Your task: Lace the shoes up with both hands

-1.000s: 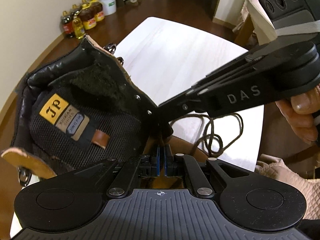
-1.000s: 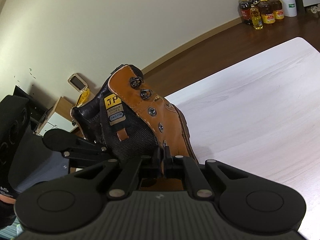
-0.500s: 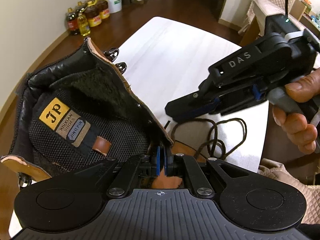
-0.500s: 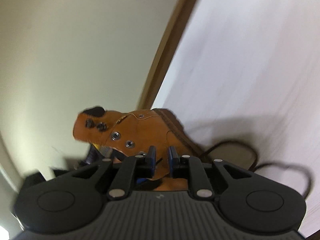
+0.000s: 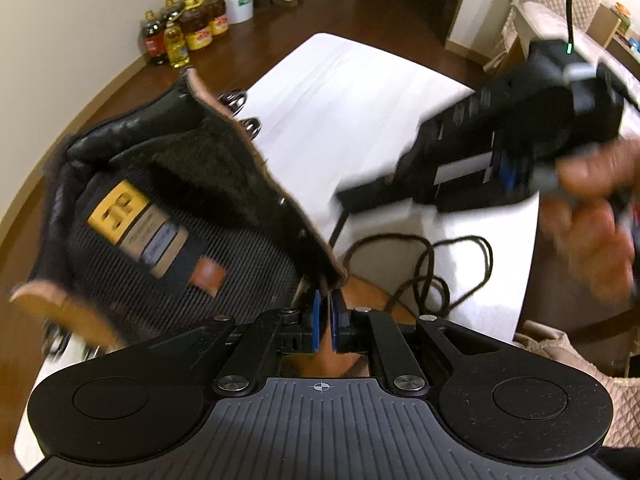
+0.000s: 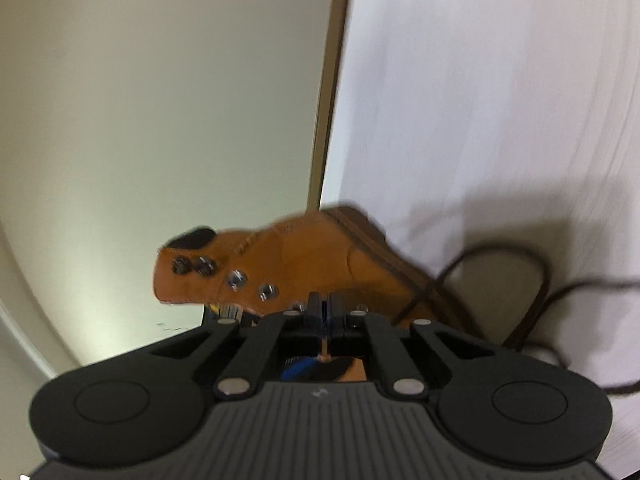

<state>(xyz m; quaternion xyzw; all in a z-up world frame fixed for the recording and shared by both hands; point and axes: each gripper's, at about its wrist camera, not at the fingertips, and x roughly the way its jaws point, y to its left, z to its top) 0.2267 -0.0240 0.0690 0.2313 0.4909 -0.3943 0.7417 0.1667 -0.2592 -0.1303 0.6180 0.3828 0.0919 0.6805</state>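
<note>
Blue pads (image 5: pixel 316 320) of the left gripper (image 5: pixel 327 318) stand a little apart and are opening, with the edge of the boot's flap at their tips. The tan boot (image 5: pixel 168 216) sits on the white table (image 5: pixel 360 92), its black lining and yellow label facing up. Beside it the dark lace (image 5: pixel 424 264) lies in loose loops on the table. Farther right, a hand (image 5: pixel 592 216) holds the right gripper (image 6: pixel 326 310), its jaws pressed together; nothing visible is between them, the boot (image 6: pixel 288 264) just ahead. Oil bottles (image 5: pixel 184 28) stand on the floor.
</note>
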